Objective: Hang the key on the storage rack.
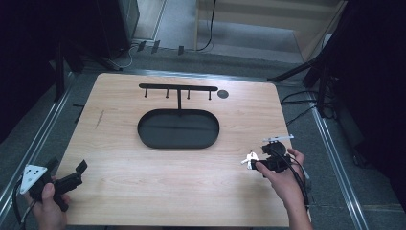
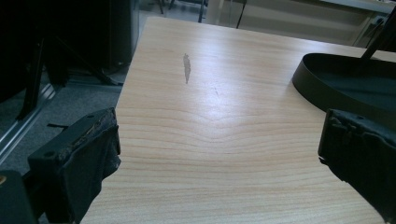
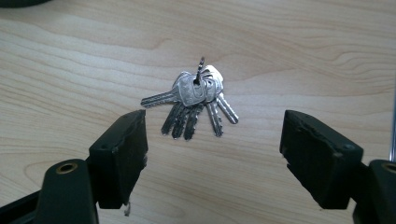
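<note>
The work in hand looks to be at its very start: the bunch of silver metal keys on a ring [image 3: 196, 100] lies flat on the pale wooden tabletop [image 1: 143, 191], not yet gripped or lifted. The black metal stand with an oval tray base and a hook bar [image 1: 178, 128] stands at the middle of the tabletop with its four hooks bare, so hanging the keys there, if that is the aim, is wholly left to do. That makes the grasp, the lift, the carry and the placing all outstanding.

In the high view the keys [image 1: 250, 158] sit toward 4 o'clock from the stand, near the tabletop's right edge, just at the tip of the right gripper [image 1: 261, 162]. In the right gripper view, that gripper [image 3: 212, 140] has its black fingers [image 3: 122, 149] spread wide, and the keys lie at 12 o'clock from the gap, just beyond the fingertips and untouched. The key blades fan toward the fingers, the ring stands up at the far side. I judge that a short push forward would bring the bunch between the fingers.

The left gripper [image 1: 72, 175] hangs at the tabletop's 7 o'clock corner, well apart from the keys, its fingers [image 2: 88, 154] also spread with nothing between them.
</note>
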The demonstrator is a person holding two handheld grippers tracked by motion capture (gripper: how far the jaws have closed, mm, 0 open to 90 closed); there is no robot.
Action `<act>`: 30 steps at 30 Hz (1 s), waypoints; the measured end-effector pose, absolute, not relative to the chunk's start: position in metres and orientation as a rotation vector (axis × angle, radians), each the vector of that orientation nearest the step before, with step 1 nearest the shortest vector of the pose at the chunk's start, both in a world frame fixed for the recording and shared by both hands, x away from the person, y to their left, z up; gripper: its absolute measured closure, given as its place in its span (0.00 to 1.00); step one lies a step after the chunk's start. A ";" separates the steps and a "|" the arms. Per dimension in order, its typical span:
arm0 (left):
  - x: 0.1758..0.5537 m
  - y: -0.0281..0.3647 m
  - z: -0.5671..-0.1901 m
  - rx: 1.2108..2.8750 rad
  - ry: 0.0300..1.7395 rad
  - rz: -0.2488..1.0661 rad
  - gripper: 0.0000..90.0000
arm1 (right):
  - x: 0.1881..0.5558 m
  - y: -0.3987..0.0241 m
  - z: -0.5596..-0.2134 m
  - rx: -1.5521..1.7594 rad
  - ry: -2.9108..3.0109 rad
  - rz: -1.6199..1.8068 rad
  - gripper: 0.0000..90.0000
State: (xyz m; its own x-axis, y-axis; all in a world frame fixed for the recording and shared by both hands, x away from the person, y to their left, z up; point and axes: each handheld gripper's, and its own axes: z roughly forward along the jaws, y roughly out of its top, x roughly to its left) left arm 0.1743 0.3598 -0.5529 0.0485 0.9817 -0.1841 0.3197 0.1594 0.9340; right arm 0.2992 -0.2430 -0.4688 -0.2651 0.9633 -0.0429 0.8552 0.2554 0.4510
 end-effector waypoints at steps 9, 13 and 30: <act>0.175 0.360 -0.553 1.338 1.462 0.849 0.00 | 0.336 -0.224 -0.472 1.888 2.223 0.291 0.16; 0.175 0.359 -0.553 1.343 1.461 0.851 0.00 | 0.347 -0.220 -0.478 1.961 2.195 0.233 0.15; 0.176 0.360 -0.553 1.344 1.462 0.846 0.00 | 0.357 -0.211 -0.509 1.981 2.173 0.182 0.15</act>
State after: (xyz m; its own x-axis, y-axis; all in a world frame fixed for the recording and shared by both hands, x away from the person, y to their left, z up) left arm 0.1756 0.3596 -0.5528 0.0486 0.9817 -0.1843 0.3296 0.1584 0.9307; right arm 0.3570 -0.2108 -0.5095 -0.0849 0.9945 -0.0608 0.9705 0.0964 0.2210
